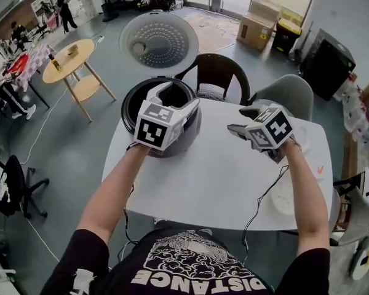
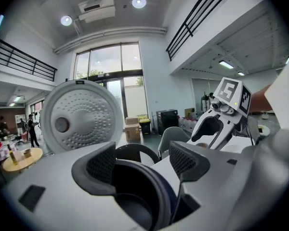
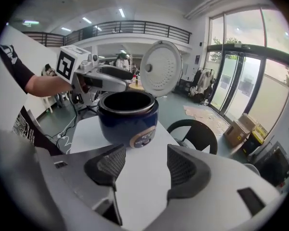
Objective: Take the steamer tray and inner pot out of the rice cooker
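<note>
A dark blue rice cooker [image 1: 133, 103] stands at the far left of the white table [image 1: 209, 183], its round lid [image 1: 158, 40] swung up and open. Its inside looks dark, and a silvery rim shows round the mouth in the right gripper view [image 3: 127, 109]. My left gripper [image 1: 175, 97] hovers over the cooker's near side, open and holding nothing, with the cooker's rim [image 2: 154, 186] below its jaws. Further right, my right gripper [image 1: 237, 120] hangs above the bare tabletop, open and holding nothing, pointing toward the cooker [image 3: 127, 119]. I cannot make out a steamer tray inside.
A black chair [image 1: 218, 69] and a grey chair [image 1: 283, 94] stand behind the table. Pale round things [image 1: 304, 137] lie on its right side, too washed out to name. Cables hang over the table's near edge. A round wooden table [image 1: 67, 60] and cardboard boxes [image 1: 258, 20] stand farther off.
</note>
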Tool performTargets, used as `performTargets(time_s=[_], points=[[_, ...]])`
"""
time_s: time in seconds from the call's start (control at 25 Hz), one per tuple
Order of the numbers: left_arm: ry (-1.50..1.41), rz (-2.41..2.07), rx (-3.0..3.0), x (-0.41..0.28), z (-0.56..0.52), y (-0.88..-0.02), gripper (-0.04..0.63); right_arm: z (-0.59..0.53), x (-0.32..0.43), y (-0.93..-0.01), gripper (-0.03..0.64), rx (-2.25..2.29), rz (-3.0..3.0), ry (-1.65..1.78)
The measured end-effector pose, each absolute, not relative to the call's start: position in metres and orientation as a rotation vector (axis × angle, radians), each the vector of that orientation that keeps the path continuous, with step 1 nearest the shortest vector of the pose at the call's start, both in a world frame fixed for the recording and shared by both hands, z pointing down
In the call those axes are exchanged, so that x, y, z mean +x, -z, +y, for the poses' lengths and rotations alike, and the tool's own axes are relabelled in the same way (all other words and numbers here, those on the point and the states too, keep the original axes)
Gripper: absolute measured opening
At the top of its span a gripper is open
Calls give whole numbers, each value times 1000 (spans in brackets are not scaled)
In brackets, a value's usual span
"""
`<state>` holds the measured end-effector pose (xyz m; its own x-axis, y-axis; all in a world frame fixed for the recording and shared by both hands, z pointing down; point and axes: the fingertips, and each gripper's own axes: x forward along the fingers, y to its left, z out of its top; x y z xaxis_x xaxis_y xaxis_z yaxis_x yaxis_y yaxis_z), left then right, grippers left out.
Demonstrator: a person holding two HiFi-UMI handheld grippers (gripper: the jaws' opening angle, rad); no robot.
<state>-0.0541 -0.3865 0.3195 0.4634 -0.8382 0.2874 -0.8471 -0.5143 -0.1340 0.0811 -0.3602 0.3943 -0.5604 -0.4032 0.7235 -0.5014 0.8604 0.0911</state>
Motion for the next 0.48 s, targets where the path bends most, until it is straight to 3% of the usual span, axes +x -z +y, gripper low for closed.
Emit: performTargets(time_s=[0.28,0.48], points=[[-450,-1639,2546,-209,-388,-327,339,-374,-65,-378,285,588,-2416,-344],[-375,-1629,2469,-270,-388,-340,339,-380,-103,-383,284,598,-2455,-485]])
